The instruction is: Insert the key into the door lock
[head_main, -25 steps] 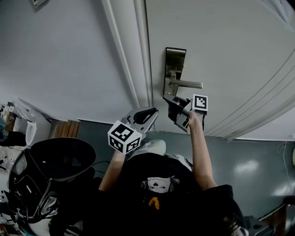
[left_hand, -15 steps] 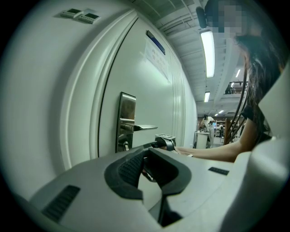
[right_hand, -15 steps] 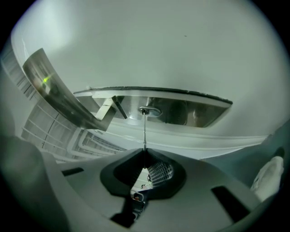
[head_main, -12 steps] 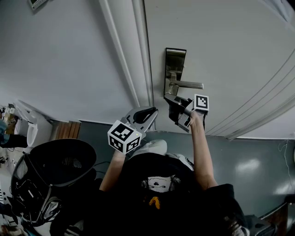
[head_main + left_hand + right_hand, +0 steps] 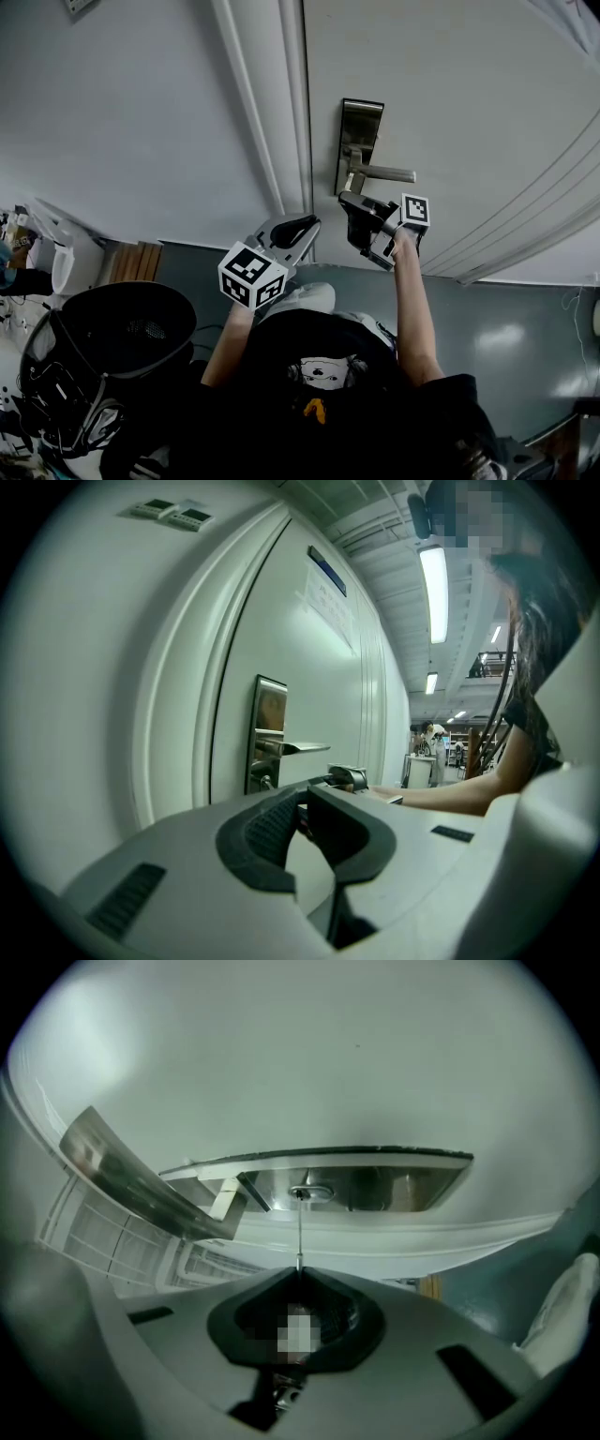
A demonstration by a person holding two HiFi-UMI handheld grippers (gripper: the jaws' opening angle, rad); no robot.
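Key (image 5: 299,1232) tip at lock (image 5: 314,1192) mouth

white wall (image 5: 122,112); glossy grey floor (image 5: 506,319) below; lit ceiling strip light (image 5: 434,574)

Right tool (image 5: 351,202) sits just below the lock plate (image 5: 360,141), under the plate's lever handle (image 5: 386,173), tip close to the door (image 5: 469,84). Left tool (image 5: 302,227) hangs below-left of the plate, apart from the right tool.
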